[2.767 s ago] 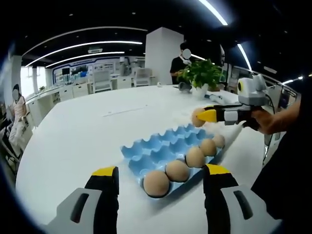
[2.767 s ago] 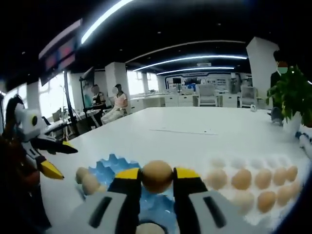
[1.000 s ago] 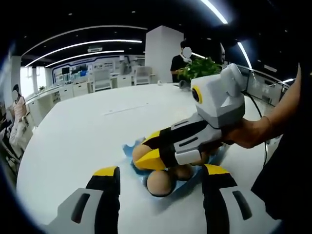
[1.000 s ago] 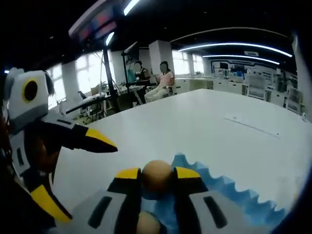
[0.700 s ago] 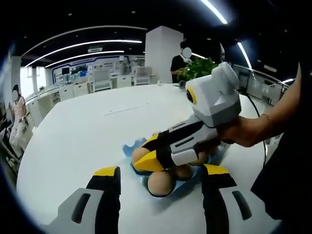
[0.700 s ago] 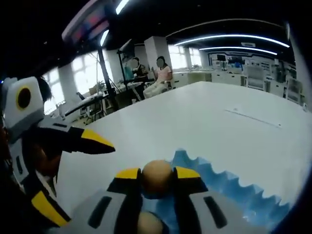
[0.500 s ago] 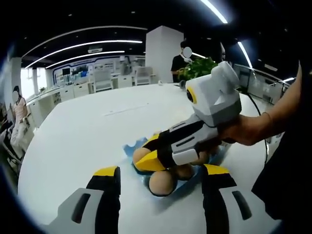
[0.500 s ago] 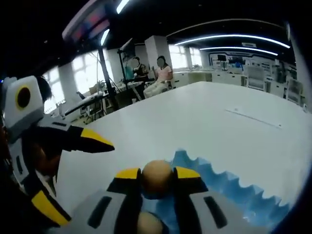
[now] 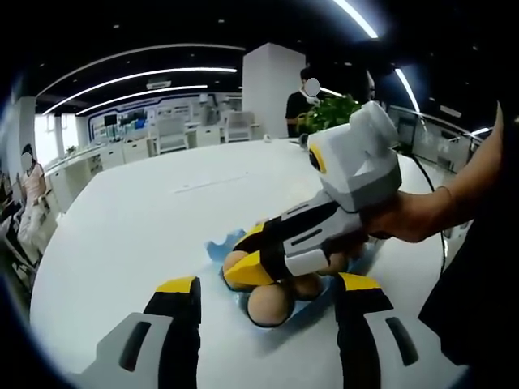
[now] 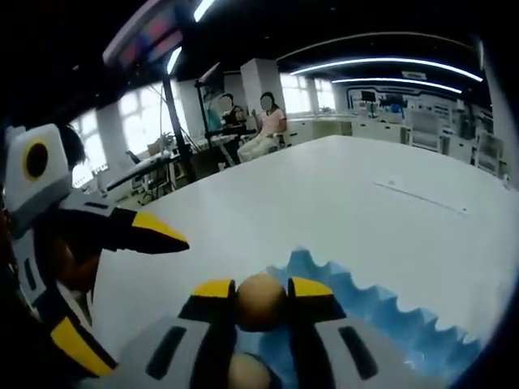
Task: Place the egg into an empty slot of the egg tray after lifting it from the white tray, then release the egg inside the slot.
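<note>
In the right gripper view my right gripper [image 10: 262,289] is shut on a tan egg [image 10: 261,301], low over the blue egg tray [image 10: 369,312]; another egg [image 10: 242,373] lies in a slot just below. The left gripper view shows that gripper [image 9: 243,267] coming in from the right, its yellow jaws around the egg [image 9: 233,260] at the tray's [image 9: 216,245] near end, beside a seated egg [image 9: 270,304]. My left gripper [image 9: 268,284] stands open in front of the tray, holding nothing. It also appears at the left as the left gripper [image 10: 138,304], jaws spread.
A hand [image 9: 405,220] holds the right gripper. The tray sits on a large white table [image 9: 130,219]. A potted plant [image 9: 332,113] and a standing person [image 9: 302,101] are at the far edge. Seated people [image 10: 263,130] are beyond the table.
Since 2.8 s ago the right gripper carried the egg down to the tray's near end. In the last half second the egg sits slightly lower between the jaws.
</note>
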`<state>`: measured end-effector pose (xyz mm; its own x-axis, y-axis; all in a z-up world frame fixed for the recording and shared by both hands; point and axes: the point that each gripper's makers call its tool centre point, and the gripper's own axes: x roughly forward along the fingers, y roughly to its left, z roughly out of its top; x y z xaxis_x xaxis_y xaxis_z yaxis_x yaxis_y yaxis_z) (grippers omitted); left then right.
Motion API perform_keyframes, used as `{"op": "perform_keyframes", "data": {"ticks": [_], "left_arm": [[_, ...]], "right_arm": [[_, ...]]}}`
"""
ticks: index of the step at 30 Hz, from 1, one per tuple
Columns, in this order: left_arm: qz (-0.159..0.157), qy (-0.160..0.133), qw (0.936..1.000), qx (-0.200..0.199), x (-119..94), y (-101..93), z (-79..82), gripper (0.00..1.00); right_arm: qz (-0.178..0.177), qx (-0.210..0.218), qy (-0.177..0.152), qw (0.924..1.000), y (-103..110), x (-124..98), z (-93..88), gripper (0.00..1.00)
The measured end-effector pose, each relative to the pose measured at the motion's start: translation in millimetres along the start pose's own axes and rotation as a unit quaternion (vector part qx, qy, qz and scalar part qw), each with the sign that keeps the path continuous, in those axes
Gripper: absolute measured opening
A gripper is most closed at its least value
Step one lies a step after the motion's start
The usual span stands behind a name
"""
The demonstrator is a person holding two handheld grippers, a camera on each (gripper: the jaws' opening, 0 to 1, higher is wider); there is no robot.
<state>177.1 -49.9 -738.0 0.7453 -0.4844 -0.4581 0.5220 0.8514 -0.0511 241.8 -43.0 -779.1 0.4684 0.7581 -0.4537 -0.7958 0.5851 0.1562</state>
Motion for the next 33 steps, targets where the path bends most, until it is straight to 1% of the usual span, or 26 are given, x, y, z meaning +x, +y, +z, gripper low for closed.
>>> {"op": "perform_keyframes", "data": {"ticks": [2,8,11,13,14,16,17,18,19,20,21,23,24,25,27,28,29,32,33], "left_arm": [[0.005,0.004,1.0000,0.005,0,2.2,-0.8,0.68],[0.004,0.000,1.0000,-0.001,-1,2.2,0.2,0.68],[0.004,-0.003,1.0000,-0.002,-2,2.3,1.8,0.68],[0.003,-0.005,1.0000,-0.003,-1,2.1,2.6,0.68],[0.003,-0.005,1.0000,-0.002,-1,2.0,3.0,0.68],[0.002,-0.005,1.0000,-0.001,-1,1.8,3.7,0.68],[0.002,-0.006,1.0000,-0.001,-1,1.8,4.2,0.68],[0.002,-0.008,1.0000,-0.001,-1,1.9,5.3,0.68],[0.002,-0.010,0.9999,-0.002,-1,1.9,6.0,0.68],[0.001,-0.010,0.9999,-0.003,-1,1.8,6.1,0.68],[-0.001,-0.010,0.9999,-0.007,0,1.4,5.9,0.68],[-0.003,-0.009,0.9999,-0.007,1,1.0,5.8,0.68],[-0.003,-0.009,0.9999,-0.007,1,1.1,6.0,0.68],[-0.003,-0.011,0.9999,-0.005,2,1.8,6.5,0.68],[-0.004,-0.012,0.9999,-0.006,2,1.6,7.1,0.68],[-0.004,-0.012,0.9999,-0.005,2,1.6,7.3,0.68],[-0.004,-0.011,0.9999,-0.005,2,2.2,6.0,0.68],[-0.005,-0.009,0.9999,-0.006,2,1.9,5.1,0.68],[-0.005,-0.010,0.9999,-0.005,2,1.6,5.1,0.68]], "right_arm": [[-0.001,0.001,-0.001,1.0000,0,1,0.3,0.25],[0.001,0.000,-0.003,1.0000,0,1,1.4,0.25],[0.001,0.000,-0.003,1.0000,0,0,2.5,0.30],[0.004,0.020,-0.011,0.9997,-2,-5,4.6,0.31],[-0.004,0.026,-0.019,0.9995,-7,-10,7.9,0.31],[-0.011,0.021,-0.025,0.9994,-12,-18,11.3,0.29],[-0.022,0.018,-0.038,0.9989,-18,-24,15.8,0.29],[-0.046,0.023,-0.061,0.9968,-32,-39,22.4,0.29],[-0.062,0.032,-0.070,0.9951,-43,-48,24.0,0.29],[-0.069,0.036,-0.072,0.9944,-47,-53,23.6,0.29],[-0.086,0.048,-0.081,0.9918,-60,-64,23.6,0.28],[-0.122,0.061,-0.084,0.9871,-85,-88,16.1,0.28],[-0.136,0.067,-0.084,0.9849,-93,-97,12.3,0.28],[-0.158,0.073,-0.084,0.9811,-106,-110,6.4,0.28],[-0.183,0.087,-0.082,0.9759,-122,-127,-2.8,0.28],[-0.210,0.087,-0.086,0.9700,-136,-143,-8.0,0.28],[-0.229,0.089,-0.086,0.9654,-146,-156,-13.2,0.28],[-0.275,0.094,-0.088,0.9529,-169,-184,-24.1,0.28],[-0.295,0.094,-0.089,0.9467,-178,-197,-28.3,0.28]]}}
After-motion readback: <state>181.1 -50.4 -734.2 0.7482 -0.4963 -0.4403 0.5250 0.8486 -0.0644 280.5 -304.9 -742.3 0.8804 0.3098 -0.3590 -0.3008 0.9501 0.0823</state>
